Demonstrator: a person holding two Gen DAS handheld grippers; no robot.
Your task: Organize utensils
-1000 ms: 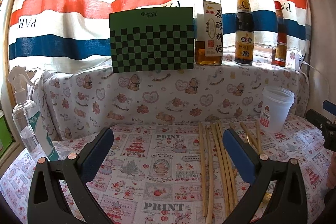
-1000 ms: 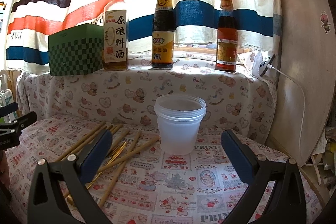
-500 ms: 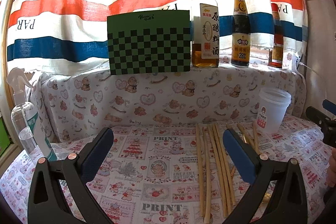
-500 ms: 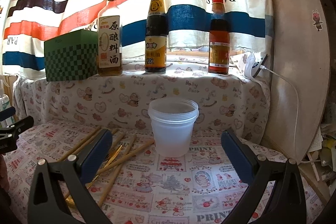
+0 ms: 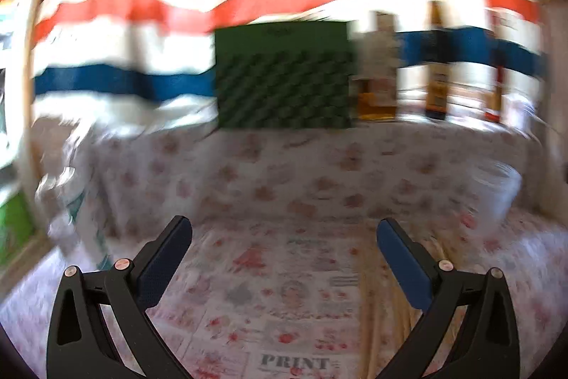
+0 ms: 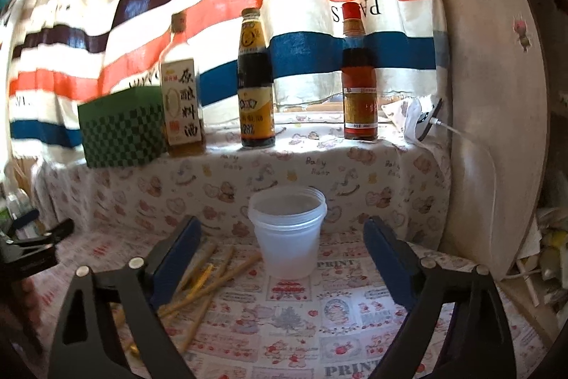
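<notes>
Several wooden chopsticks (image 6: pixel 209 276) lie loose on the patterned tablecloth, left of a clear plastic cup (image 6: pixel 287 229) that stands upright. My right gripper (image 6: pixel 282 237) is open and empty, its jaws framing the cup from a distance. The left wrist view is blurred; there my left gripper (image 5: pixel 284 237) is open and empty above the cloth, with the chopsticks (image 5: pixel 372 293) near its right finger and the cup (image 5: pixel 497 194) far right. The left gripper also shows at the left edge of the right wrist view (image 6: pixel 35 237).
Three sauce bottles (image 6: pixel 255 80) and a green checkered box (image 6: pixel 120 130) stand on the raised ledge behind. A spray bottle (image 5: pixel 74 212) stands at the far left. A white board (image 6: pixel 497 130) and a cable close off the right side.
Both grippers have pulled back and risen; the scene sits lower and smaller in view. The left wrist view is now motion-blurred. Both grippers stay open and empty.
</notes>
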